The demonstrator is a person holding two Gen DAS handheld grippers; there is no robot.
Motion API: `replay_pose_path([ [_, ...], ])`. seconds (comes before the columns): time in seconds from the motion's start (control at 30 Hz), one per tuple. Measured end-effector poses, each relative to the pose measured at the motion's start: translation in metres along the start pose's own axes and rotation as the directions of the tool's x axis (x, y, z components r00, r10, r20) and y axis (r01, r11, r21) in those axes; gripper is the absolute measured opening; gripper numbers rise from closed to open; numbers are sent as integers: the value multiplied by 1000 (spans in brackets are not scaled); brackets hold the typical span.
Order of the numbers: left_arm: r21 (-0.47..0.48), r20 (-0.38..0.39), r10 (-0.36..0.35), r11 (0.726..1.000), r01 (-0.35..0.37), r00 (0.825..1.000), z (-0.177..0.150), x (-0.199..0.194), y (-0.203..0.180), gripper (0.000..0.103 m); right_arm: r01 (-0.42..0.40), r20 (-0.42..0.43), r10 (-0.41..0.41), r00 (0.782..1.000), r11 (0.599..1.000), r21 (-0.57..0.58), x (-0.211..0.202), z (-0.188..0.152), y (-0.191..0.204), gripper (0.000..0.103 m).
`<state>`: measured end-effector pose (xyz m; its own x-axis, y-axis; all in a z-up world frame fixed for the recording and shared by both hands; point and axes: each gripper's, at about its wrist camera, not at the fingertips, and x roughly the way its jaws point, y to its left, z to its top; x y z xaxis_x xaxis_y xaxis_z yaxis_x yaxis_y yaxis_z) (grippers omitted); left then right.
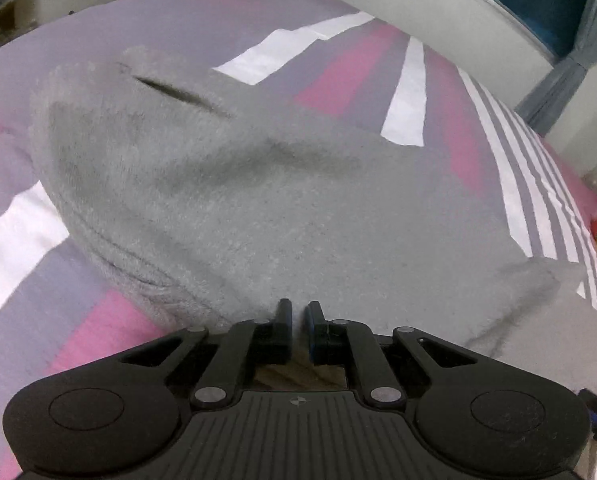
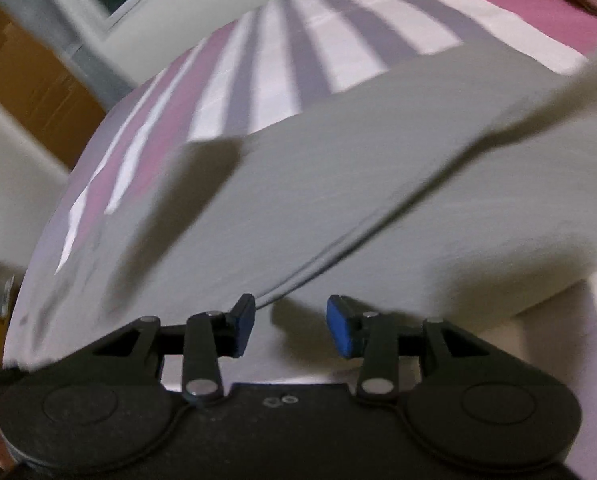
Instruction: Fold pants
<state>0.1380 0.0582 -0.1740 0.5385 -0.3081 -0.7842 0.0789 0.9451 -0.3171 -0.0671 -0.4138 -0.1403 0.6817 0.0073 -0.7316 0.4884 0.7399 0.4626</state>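
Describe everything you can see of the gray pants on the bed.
The pants are pale gray and look like thick, fuzzy fleece. They lie spread on the striped bedspread, with a ribbed band along one edge, a dark slit like a pocket opening farther off, and soft creases across the middle. The left gripper is shut on their near edge. In the right wrist view a raised fold crosses the cloth, and the right gripper stands open at the near edge, gripping nothing.
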Motion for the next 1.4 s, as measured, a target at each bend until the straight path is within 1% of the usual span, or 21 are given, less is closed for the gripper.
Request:
replay_pose_path([
  [0.13,8,1,14,1000,-14,1000,-3,-3,-2,8,-38,85,30,996,994,98,7,21,-20,36],
  [0.2,7,-1,20,1000,-20,1000,-4,-1,-4,8,-71,125,56,991,990,123,6,28,-30,26],
  [0.23,7,-1,24,1000,-24,1000,-3,-1,-5,8,-108,152,90,984,987,115,3,31,-29,11],
  [0.3,12,-1,31,999,-31,1000,-2,2,-6,8,-144,192,130,973,987,65,-5,34,-21,10],
  [0.37,21,0,39,999,-39,999,0,6,-10,8,-151,210,142,967,988,25,-9,37,-18,10],
  [0.43,21,-1,43,999,-43,999,1,9,-12,8,-150,220,140,965,988,31,-5,48,-23,10],
  [0.5,19,-1,44,999,-44,999,1,9,-12,8,-145,223,131,966,989,44,1,58,-24,14],
  [0.53,20,-1,44,999,-44,999,1,8,-12,8,-121,218,107,970,991,52,6,65,-25,18],
  [0.63,22,-2,44,999,-44,999,2,10,-11,8,-76,219,50,974,991,112,19,84,-36,20],
  [0.67,21,-2,44,999,-44,999,2,10,-11,8,-45,214,10,977,987,157,20,88,-39,19],
  [0.73,18,-4,44,999,-44,999,2,10,-11,8,-10,204,-20,979,990,143,20,95,-36,12],
  [0.83,25,-3,45,999,-45,999,2,10,-12,8,-12,252,3,968,999,35,0,101,-20,9],
  [0.9,33,-1,47,998,-47,999,2,11,-12,8,-42,285,31,958,999,34,-19,100,-22,9],
  [1.0,31,1,48,998,-48,999,1,10,-12,8,-29,306,14,952,999,43,-34,92,-31,7],
  [1.07,30,4,44,999,-44,999,1,9,-12,8,-19,366,6,931,999,30,-48,84,-32,7],
  [1.13,36,6,41,999,-41,999,-1,8,-12,8,41,422,-14,906,998,-55,-65,67,-25,7],
  [1.23,53,13,43,998,-44,999,-2,8,-12,8,187,485,-42,873,949,-254,-80,34,-14,7],
  [1.27,59,16,46,997,-47,999,-3,8,-13,8,233,475,-69,877,927,-295,-76,26,-14,7],
  [1.3,64,18,48,997,-49,999,-4,7,-14,8,254,435,-102,895,918,-306,-69,19,-21,7],
  [1.37,66,20,52,996,-53,998,-4,7,-14,8,246,330,-164,930,943,-224,-53,14,-47,9],
  [1.4,64,20,52,997,-53,998,-4,7,-14,8,224,284,-169,944,959,-175,-49,13,-60,10],
])
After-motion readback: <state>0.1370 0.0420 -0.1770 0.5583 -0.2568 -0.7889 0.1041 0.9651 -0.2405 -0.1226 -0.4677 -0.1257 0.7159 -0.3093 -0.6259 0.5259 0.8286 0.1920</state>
